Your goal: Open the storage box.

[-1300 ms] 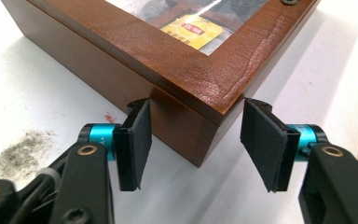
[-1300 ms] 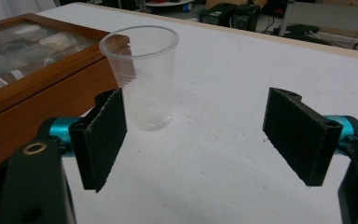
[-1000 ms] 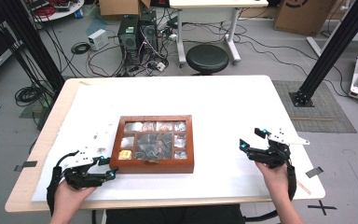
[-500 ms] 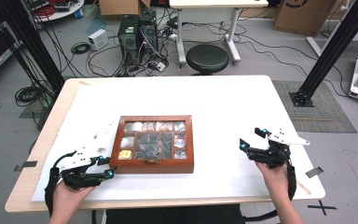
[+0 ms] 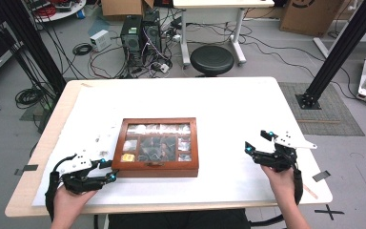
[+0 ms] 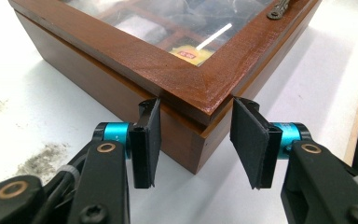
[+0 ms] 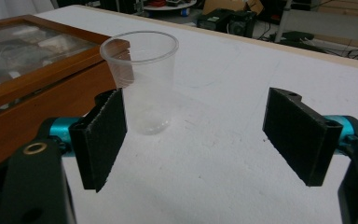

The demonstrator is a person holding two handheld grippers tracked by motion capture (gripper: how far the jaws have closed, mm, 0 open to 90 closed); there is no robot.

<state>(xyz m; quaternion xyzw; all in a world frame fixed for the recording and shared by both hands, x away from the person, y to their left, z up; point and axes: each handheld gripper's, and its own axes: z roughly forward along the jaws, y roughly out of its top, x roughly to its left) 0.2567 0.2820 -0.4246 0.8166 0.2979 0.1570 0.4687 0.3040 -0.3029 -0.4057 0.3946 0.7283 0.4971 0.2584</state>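
A brown wooden box (image 5: 157, 168) with a glass lid lies shut on the white table top, with packets in its compartments and a yellow one (image 5: 127, 157) at front left. My left gripper (image 5: 107, 170) sits at the box's front left corner. In the left gripper view that corner (image 6: 186, 79) is between the jaws, which have just been closing; both pads (image 6: 151, 135) touch its sides. My right gripper (image 5: 256, 141) rests right of the box, open. In the right gripper view a clear plastic cup (image 7: 142, 84) stands upright just beyond the left pad (image 7: 102, 137), beside the box (image 7: 51, 70).
A metal latch (image 6: 279, 7) sits on the lid's front edge. The white cover ends close to the table's front edge (image 5: 171, 207). Beyond the table stand a black stool (image 5: 212, 59), computer towers (image 5: 140, 31), loose cables and black frame posts (image 5: 343, 47).
The left gripper's jaws have drawn a little closer together at the box's corner. Both hands stay where they were, and the box has not shifted.
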